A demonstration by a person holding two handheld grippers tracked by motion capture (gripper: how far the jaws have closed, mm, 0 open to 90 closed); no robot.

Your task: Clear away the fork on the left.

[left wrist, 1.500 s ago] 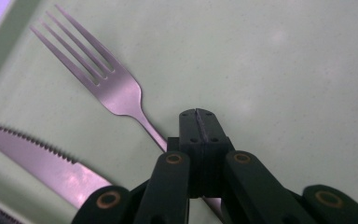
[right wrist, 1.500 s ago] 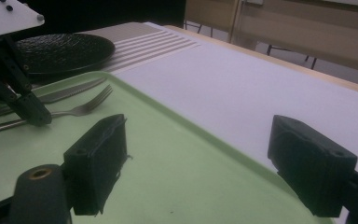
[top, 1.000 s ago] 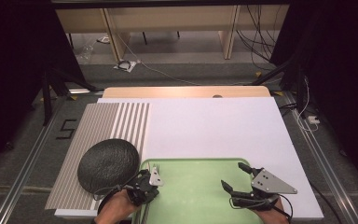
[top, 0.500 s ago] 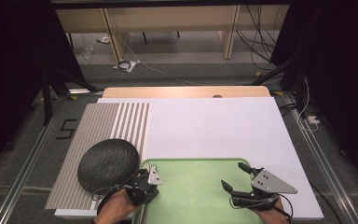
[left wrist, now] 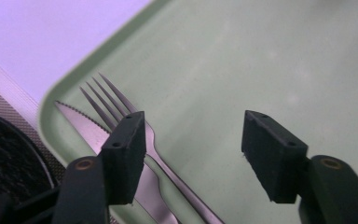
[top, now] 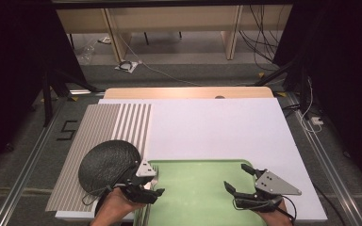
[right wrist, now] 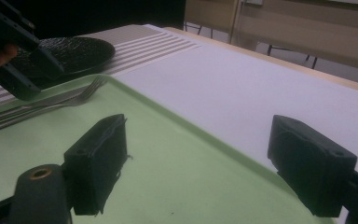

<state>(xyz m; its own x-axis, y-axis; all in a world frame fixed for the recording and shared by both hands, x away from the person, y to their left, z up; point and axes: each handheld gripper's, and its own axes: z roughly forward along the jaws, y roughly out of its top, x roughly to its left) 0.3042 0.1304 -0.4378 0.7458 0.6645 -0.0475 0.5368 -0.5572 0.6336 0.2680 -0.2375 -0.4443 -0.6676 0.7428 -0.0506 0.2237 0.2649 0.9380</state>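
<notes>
- Left gripper view looks along the left hand-held gripper (left wrist: 191, 156): its jaws have just been opening and now stand wide apart, released, with nothing but bare tray between the pads.
- Just beside its left-hand jaw in that view lies the fork (left wrist: 121, 112), the handle passing under that pad and the tines pointing away from the hand-held gripper; the pad appears to hover over it, not to press on it.
- One step further out on the same side lies the knife (left wrist: 81, 126), serrated edge visible, parallel to the fork and close against the rim of the green tray (left wrist: 242, 65).
- Both long axes run roughly along the hand-held gripper's own line of sight, so a fresh grasp would likely mean shifting sideways toward them, not reaching ahead.
- Beyond the tray's rim on that side sits the dark round plate (top: 107, 162) on the striped mat (top: 103, 122).
- Across the tray, the right hand-held gripper (top: 239, 178) hangs with its jaws apart and empty, well apart from the cutlery; the left hand is plainly the nearer one.
- Everything rests on the white table (top: 217, 127).
</notes>
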